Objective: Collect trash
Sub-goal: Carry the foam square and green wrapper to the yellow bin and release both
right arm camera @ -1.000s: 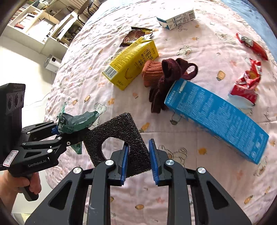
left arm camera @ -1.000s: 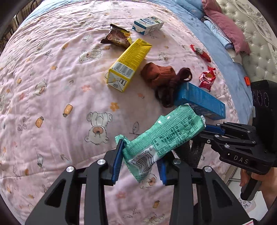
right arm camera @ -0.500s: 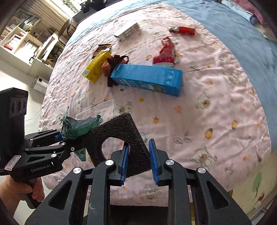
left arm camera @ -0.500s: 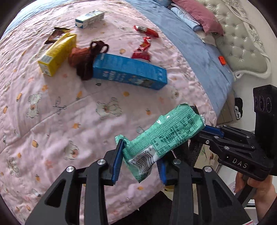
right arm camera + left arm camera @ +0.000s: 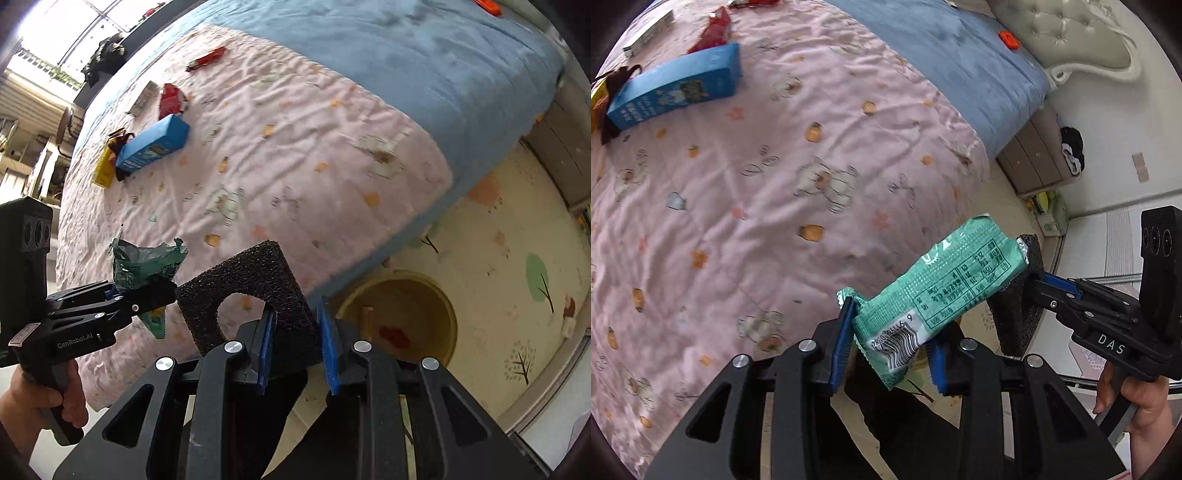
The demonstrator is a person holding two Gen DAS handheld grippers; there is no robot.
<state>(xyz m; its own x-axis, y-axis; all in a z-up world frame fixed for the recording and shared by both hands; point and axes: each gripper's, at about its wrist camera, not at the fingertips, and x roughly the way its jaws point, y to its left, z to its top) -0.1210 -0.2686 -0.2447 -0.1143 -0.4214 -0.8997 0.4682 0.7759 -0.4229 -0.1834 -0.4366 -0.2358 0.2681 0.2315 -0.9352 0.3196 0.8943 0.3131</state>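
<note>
**Both grippers carried off the bed toward the floor bin, each with a piece of trash**

Since a second ago both views have swung away from the middle of the pink quilt [image 5: 746, 192]: the litter that lay close under the grippers now sits far up and to the left, and the bed's edge, blue blanket [image 5: 406, 55] and floor mat [image 5: 517, 258] have come into view.

Left gripper [image 5: 890, 347] clamped on a green snack wrapper [image 5: 945, 284], pads pressing its barcode end; the rest of the wrapper sticks up and to the right, free of the bed.

Right gripper [image 5: 295, 343] closed on a black foam piece [image 5: 255, 291] with a round cut-out; the foam stands up from between the blue pads. A hand [image 5: 40, 402] holds the left tool's handle at the lower left of the right wrist view.

Round yellow bin [image 5: 439, 295] on the floor mat just beside the bed's corner, to the right of the right gripper's fingers; something red lies inside it.

Left on the quilt, well apart from both grippers: blue carton [image 5: 153, 144], yellow carton [image 5: 103, 170] touching a dark cloth at its end, red wrappers [image 5: 171, 98] further up
</note>
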